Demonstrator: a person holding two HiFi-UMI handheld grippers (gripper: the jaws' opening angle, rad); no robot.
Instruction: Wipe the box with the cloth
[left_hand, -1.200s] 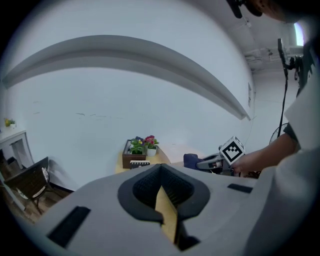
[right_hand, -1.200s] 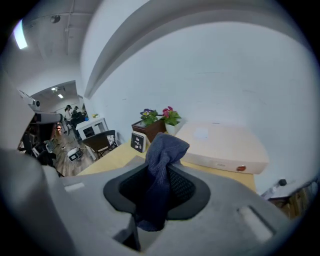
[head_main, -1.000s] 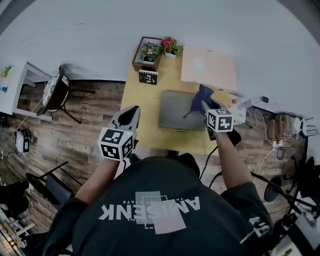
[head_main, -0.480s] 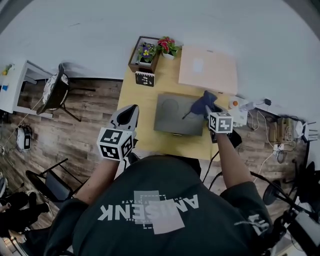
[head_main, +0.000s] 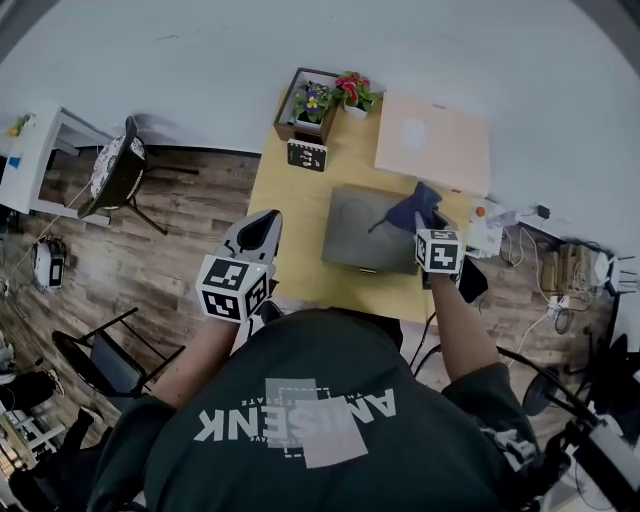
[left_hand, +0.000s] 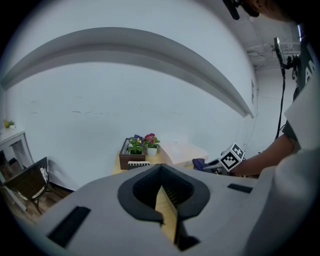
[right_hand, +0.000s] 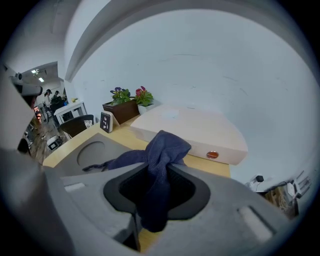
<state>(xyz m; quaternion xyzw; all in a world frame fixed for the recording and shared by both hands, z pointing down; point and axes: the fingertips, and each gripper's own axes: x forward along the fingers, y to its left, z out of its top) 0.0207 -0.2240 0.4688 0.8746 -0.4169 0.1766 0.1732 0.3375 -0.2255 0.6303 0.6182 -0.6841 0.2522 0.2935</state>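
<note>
A flat grey box (head_main: 362, 232) with a round dent lies on the yellow table (head_main: 290, 220). The dark blue cloth (head_main: 413, 208) drapes over the box's far right corner, and my right gripper (head_main: 424, 222) is shut on it. In the right gripper view the cloth (right_hand: 161, 149) bunches up between the jaws, with one tail trailing across the grey box (right_hand: 85, 152). My left gripper (head_main: 259, 233) hangs shut and holds nothing, off the table's left edge. In its own view the left gripper (left_hand: 160, 171) has its tips together.
A pale pink box (head_main: 432, 142) sits at the table's far right. A wooden planter with flowers (head_main: 318, 101) and a small black card (head_main: 307, 155) stand at the far left. A black chair (head_main: 115, 175) stands on the floor to the left. Cables and a power strip (head_main: 505, 215) lie to the right.
The head camera has shifted a little. My right gripper, still shut on the cloth, has drawn slightly nearer along the box's right side. The left gripper has barely moved.
</note>
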